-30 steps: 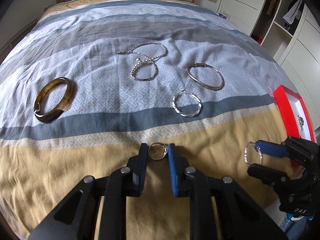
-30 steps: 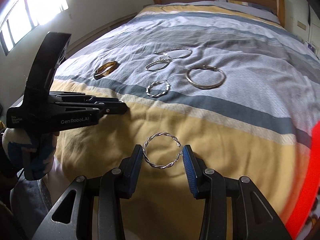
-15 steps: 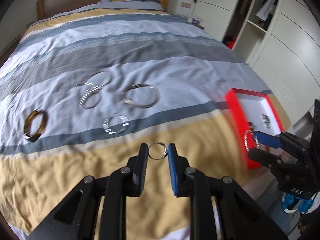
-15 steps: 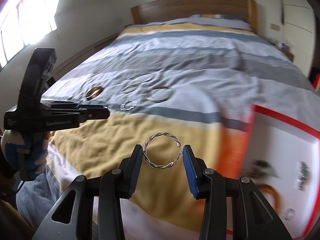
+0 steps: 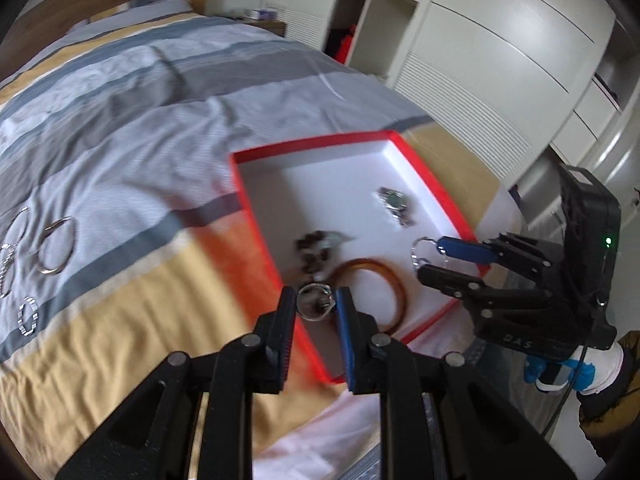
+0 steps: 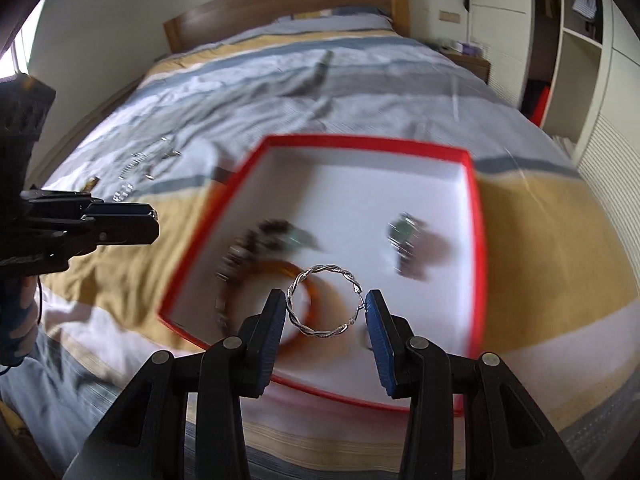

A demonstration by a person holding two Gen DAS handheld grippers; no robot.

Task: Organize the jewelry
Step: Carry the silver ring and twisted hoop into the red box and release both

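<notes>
My left gripper (image 5: 316, 303) is shut on a small silver ring (image 5: 316, 302) and hovers over the near left corner of the red box (image 5: 256, 208). My right gripper (image 6: 325, 309) is shut on a twisted silver bracelet (image 6: 325, 307), held above the same red box (image 6: 476, 240). Inside the box lie an amber bangle (image 5: 394, 280), a dark bead piece (image 5: 314, 248) and a green-stoned piece (image 5: 394, 202). In the left wrist view the right gripper (image 5: 430, 258) shows at the right with the twisted bracelet (image 5: 420, 254). Silver bangles (image 5: 56, 250) remain on the bedspread at left.
The striped bedspread (image 6: 320, 92) stretches back to a wooden headboard (image 6: 288, 4). White wardrobes (image 5: 500, 60) with open shelves stand to the right of the bed. A gloved hand (image 5: 592, 372) holds the right gripper. The left gripper (image 6: 96, 224) shows at the left edge of the right wrist view.
Both grippers have swung to the right, from over the bedspread to above the red box, each keeping hold of its piece. The loose jewelry has slid to the left edge of view.
</notes>
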